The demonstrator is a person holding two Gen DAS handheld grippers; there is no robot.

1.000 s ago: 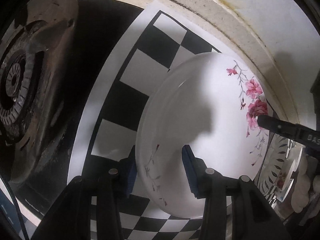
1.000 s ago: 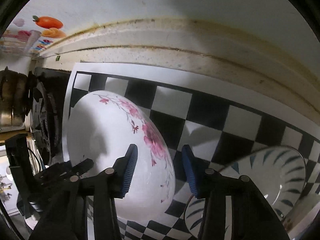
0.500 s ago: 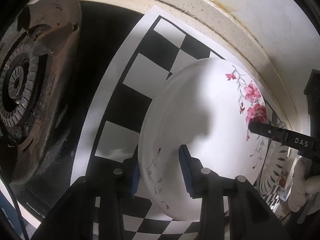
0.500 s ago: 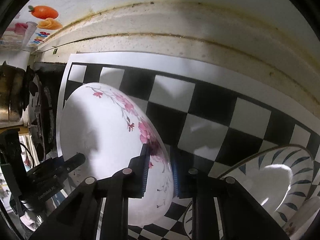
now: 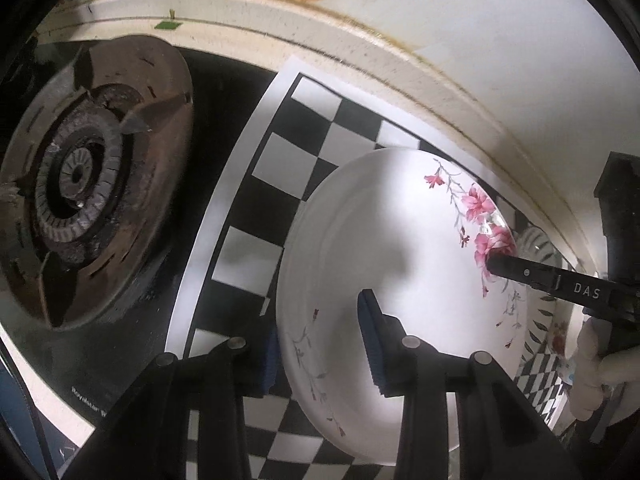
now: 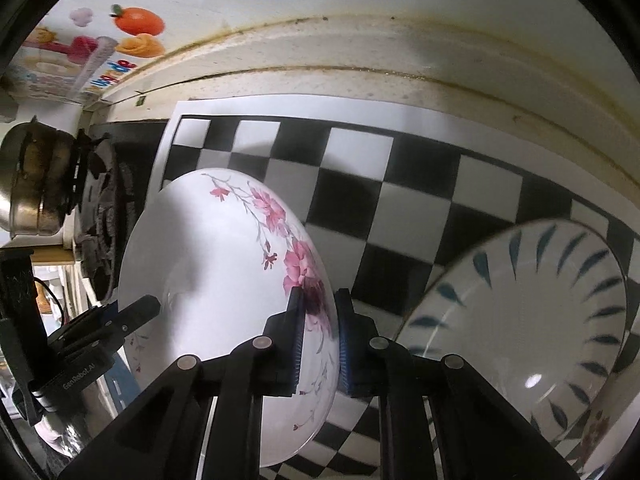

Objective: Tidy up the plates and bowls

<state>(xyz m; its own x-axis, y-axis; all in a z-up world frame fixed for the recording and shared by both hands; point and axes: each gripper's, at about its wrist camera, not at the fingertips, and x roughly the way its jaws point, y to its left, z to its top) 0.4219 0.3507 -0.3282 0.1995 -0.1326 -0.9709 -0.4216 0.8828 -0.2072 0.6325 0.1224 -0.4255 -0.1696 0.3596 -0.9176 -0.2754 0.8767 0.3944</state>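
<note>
Fingers of both grippers straddle opposite rims of the floral plate (image 5: 400, 264), the right gripper (image 6: 318, 340) pinching the flowered edge tight, the left gripper (image 5: 320, 348) spanning the near-left rim with its pads (image 5: 370, 344) seemingly closed on it. Two holds keep the plate tilted above the checkered mat (image 6: 360, 160), I'd guess to carry it to the blue-leaf plate (image 6: 520, 320) on the right. Both tools reach forward, away from the burner (image 5: 80, 184) at left.

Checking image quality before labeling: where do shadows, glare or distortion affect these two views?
Left wrist view: a dark shadow falls across the floral plate, and fisheye bends the counter edge. Right wrist view: a glare spot sits on the blue-leaf plate; the checkerboard mat curves.
</note>
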